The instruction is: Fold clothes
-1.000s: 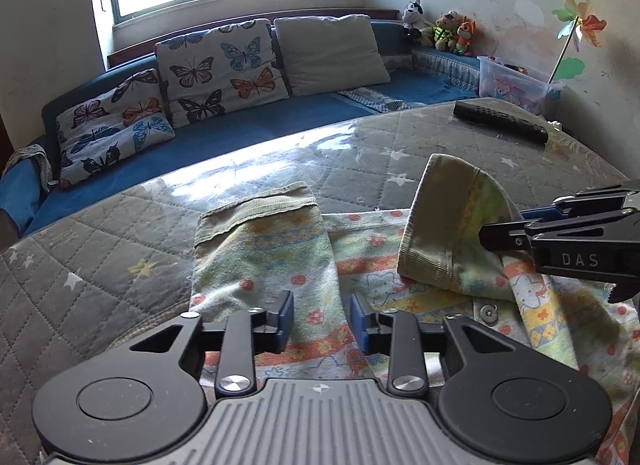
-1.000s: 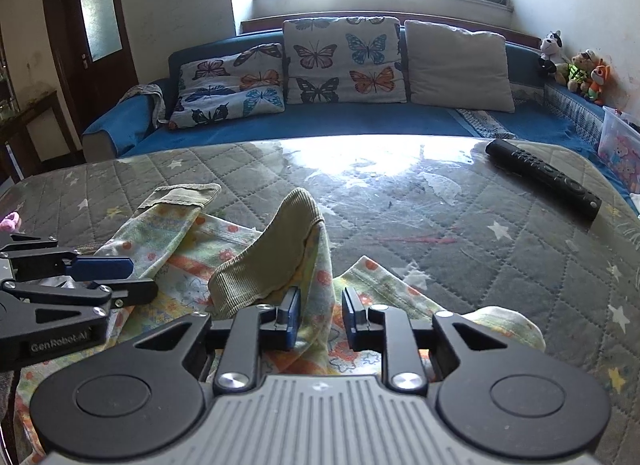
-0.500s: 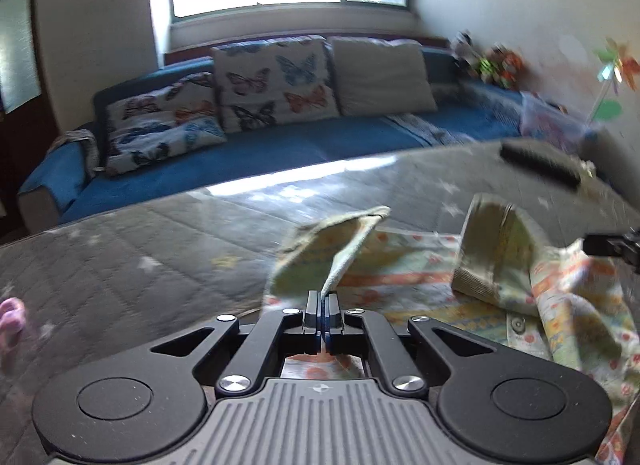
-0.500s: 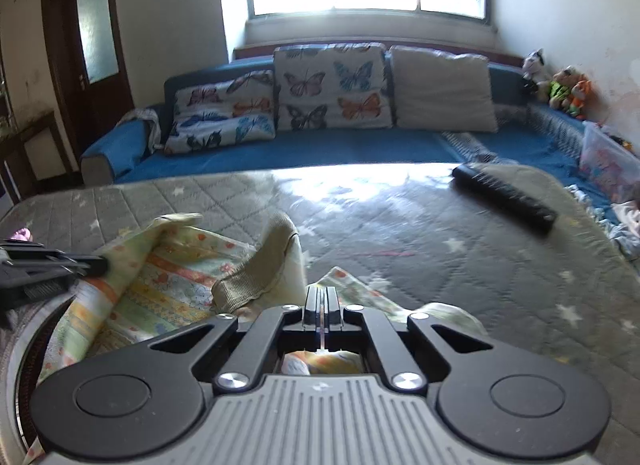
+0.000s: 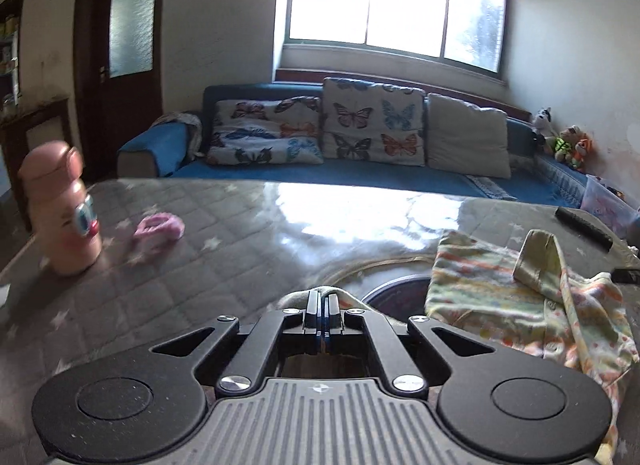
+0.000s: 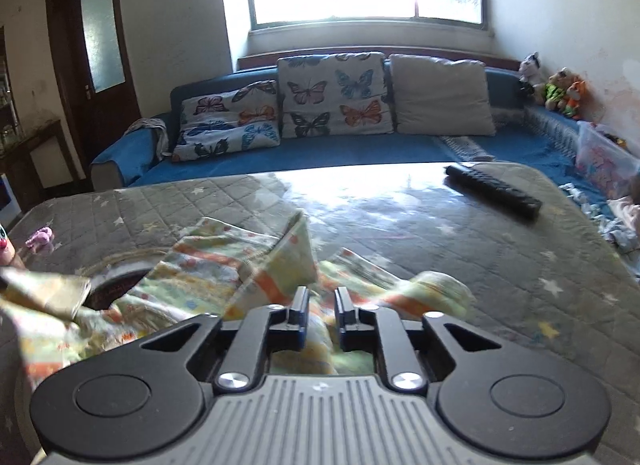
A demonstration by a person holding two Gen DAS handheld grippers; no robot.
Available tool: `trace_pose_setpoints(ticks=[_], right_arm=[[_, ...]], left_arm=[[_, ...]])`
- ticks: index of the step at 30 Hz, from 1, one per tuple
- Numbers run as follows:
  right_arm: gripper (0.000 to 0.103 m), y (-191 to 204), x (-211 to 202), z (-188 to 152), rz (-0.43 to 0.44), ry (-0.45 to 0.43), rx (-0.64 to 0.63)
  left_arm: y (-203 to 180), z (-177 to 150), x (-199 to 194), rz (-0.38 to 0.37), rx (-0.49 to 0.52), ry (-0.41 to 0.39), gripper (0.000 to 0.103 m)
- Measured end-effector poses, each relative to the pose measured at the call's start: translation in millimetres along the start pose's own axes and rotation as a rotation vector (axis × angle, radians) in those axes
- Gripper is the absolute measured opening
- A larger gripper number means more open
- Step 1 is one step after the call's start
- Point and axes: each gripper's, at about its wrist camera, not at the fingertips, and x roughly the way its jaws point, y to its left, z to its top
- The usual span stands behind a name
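A child's garment (image 5: 496, 297) with a pastel print lies crumpled on the quilted grey table cover (image 5: 224, 265). One ribbed cuff (image 5: 538, 261) stands up on it. My left gripper (image 5: 322, 307) is shut on a sleeve end of the garment (image 5: 340, 293), drawn away to the left of the pile. In the right wrist view that sleeve (image 6: 44, 293) stretches off to the left, blurred. My right gripper (image 6: 320, 305) hovers over the garment (image 6: 248, 269), its jaws opening. Cloth lies below and between the fingers, and the pads do not press it.
A pink bottle (image 5: 60, 209) stands at the table's left edge with a small pink item (image 5: 160, 227) beside it. A black remote (image 6: 494, 191) lies far right. A dark round patch (image 5: 400, 289) shows beside the garment. A blue sofa (image 6: 360, 149) with cushions runs behind.
My left gripper closed on the sleeve and carried it left and upward, so the bottle came into its view. My right gripper closed on the cloth, then parted its jaws again.
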Motion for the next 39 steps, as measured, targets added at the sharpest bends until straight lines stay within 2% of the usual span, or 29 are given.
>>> trace_pose_setpoints(ticks=[1,4,7,9,11,12,13,14,16,23,30,34,39], right_arm=[[0.039,2,7,3,0.005,0.003,0.004],[0.041,8,34,13,0.012,0.015,0.005],[0.05,14,66,24,-0.015,0.041,-0.01],[0.049,15,83,28,-0.029,0.061,-0.012],[0.043,14,95,29,-0.04,0.078,-0.013],[0.032,14,95,27,-0.044,0.083,-0.016],[0.015,13,96,26,-0.049,0.087,-0.02],[0.009,13,96,24,-0.053,0.091,-0.023],[0.004,12,96,21,-0.061,0.099,-0.03],[0.003,4,33,17,-0.092,0.004,-0.069],[0.003,-21,-48,3,-0.135,-0.091,-0.046],[0.003,-45,-92,-21,-0.173,-0.124,0.002],[0.003,-71,-130,-66,-0.224,-0.116,0.083]], left_arm=[[4,-5,-2,0.003,-0.013,0.008,0.001],[9,-13,-4,0.009,-0.029,0.019,0.001],[12,-19,-5,0.017,-0.035,0.026,0.001],[12,-22,-5,0.021,-0.033,0.029,0.001],[13,-22,-6,0.026,-0.033,0.029,0.001],[14,-22,-5,0.029,-0.033,0.028,0.001],[15,-22,-5,0.034,-0.035,0.027,0.001],[16,-22,-6,0.037,-0.038,0.026,0.001],[19,-22,-8,0.044,-0.044,0.025,0.001],[28,-29,-31,0.079,-0.053,0.011,0.001],[52,-41,-63,0.126,-0.074,-0.004,0.001],[65,-49,-79,0.153,-0.08,-0.006,0.001],[74,-65,-91,0.176,-0.082,0.021,0.001]])
